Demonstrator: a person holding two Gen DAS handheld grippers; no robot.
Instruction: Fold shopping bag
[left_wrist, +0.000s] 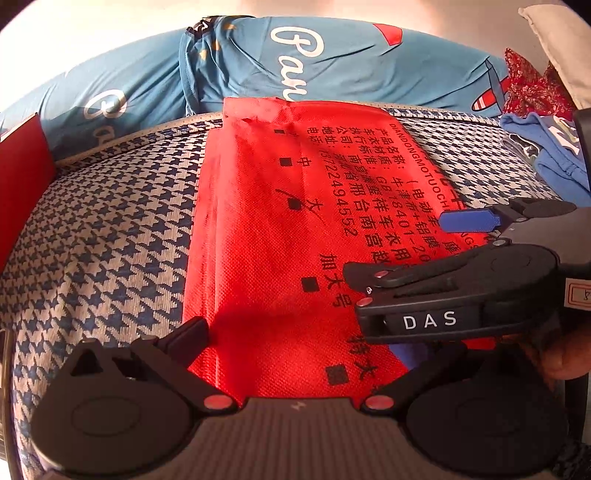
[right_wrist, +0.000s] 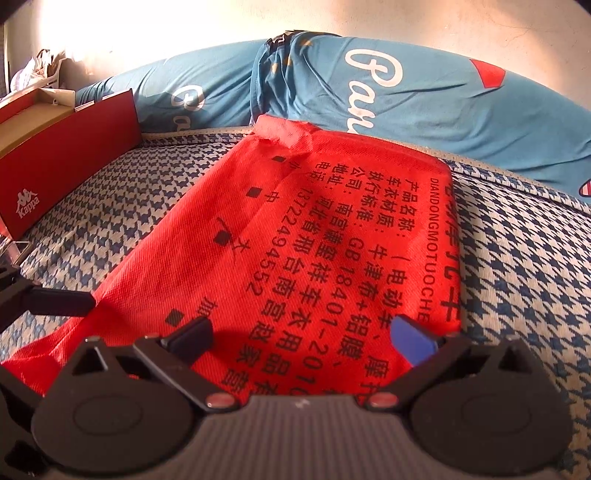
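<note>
Right wrist view, red shopping bag (right_wrist: 314, 240) flat, long axis running away, right hand-held gripper (right_wrist: 303, 338) spread wide.

In the left wrist view, the right gripper (left_wrist: 402, 251) is covering the red shopping bag's (left_wrist: 266, 236) print toward 3 o'clock, and the left gripper's (left_wrist: 295, 332) right finger is hiding behind it. The red Kappa box (right_wrist: 62, 155) is running off the edge at 9 o'clock. The blue bedding's (right_wrist: 369, 85) white lettering is getting lost behind the bag.
</note>
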